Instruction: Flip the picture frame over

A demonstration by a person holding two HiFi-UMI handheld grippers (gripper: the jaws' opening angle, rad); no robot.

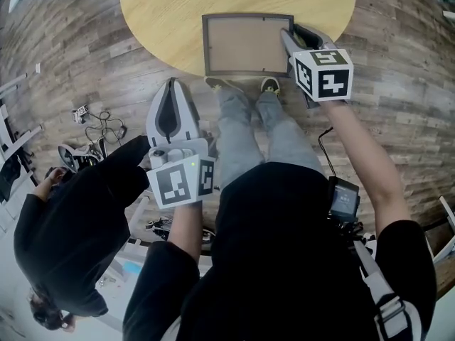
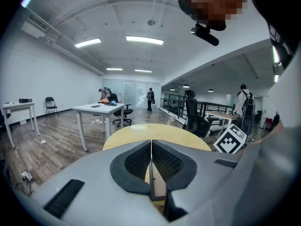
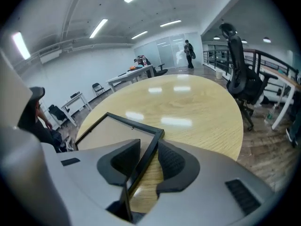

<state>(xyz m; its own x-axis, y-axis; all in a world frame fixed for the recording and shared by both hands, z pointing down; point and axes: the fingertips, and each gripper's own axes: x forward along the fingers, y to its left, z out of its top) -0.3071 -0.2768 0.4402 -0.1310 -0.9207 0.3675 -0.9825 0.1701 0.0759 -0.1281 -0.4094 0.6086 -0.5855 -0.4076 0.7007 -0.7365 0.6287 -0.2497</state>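
A dark-rimmed picture frame (image 1: 247, 45) with a brown panel lies on the round wooden table (image 1: 178, 20), close to its near edge. My right gripper (image 1: 290, 38) is at the frame's right side. In the right gripper view the frame's rim (image 3: 149, 150) runs between the two pads of the right gripper (image 3: 148, 157), with a little gap on each side, so the jaws are open around it. My left gripper (image 1: 170, 85) hangs over the floor, short of the table, with its pads pressed together on nothing; the left gripper (image 2: 151, 147) points level toward the table (image 2: 141, 135).
A person in dark clothes (image 1: 64, 254) crouches at the lower left beside cables (image 1: 99, 126) on the wood floor. My legs and shoes (image 1: 242, 84) reach the table's near edge. An office chair (image 3: 240, 84) stands right of the table, white desks (image 2: 99, 109) farther off.
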